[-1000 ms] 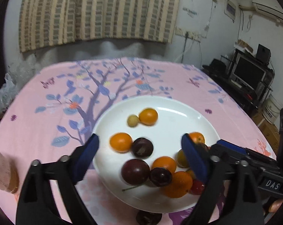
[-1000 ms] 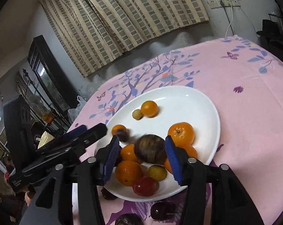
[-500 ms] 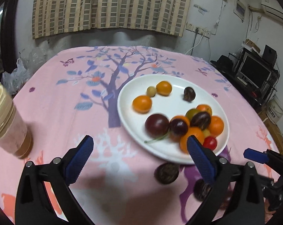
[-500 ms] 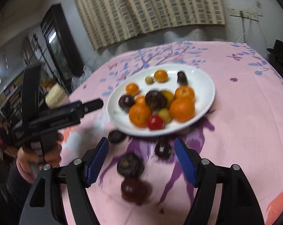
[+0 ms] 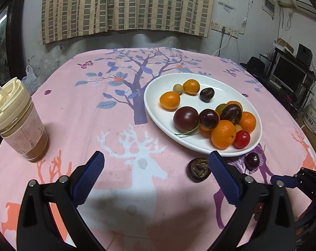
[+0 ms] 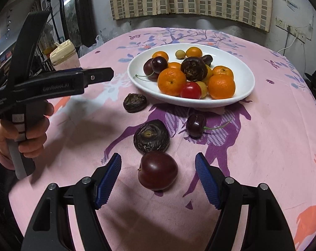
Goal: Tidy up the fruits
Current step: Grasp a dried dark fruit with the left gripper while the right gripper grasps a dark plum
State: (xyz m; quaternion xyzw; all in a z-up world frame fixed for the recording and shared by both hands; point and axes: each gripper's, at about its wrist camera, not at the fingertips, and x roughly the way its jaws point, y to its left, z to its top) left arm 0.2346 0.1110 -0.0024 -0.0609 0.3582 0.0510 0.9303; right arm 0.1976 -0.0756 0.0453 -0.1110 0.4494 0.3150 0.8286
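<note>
A white plate holds several oranges, dark plums, a red tomato and a wrinkled passion fruit. On the cloth near the plate lie a dark plum, two wrinkled passion fruits and a cherry. My right gripper is open, its fingers on either side of the dark plum, not touching it. My left gripper is open and empty above bare cloth, left of a passion fruit and the cherry.
A lidded cup of brown drink stands at the table's left edge. The round table has a pink patterned cloth. A monitor and shelves stand to the right. The left gripper's body and hand show in the right wrist view.
Both grippers have pulled back from the plate toward the near edge. The right gripper let a passion fruit go onto the plate and now stands open around the plum on the cloth.
</note>
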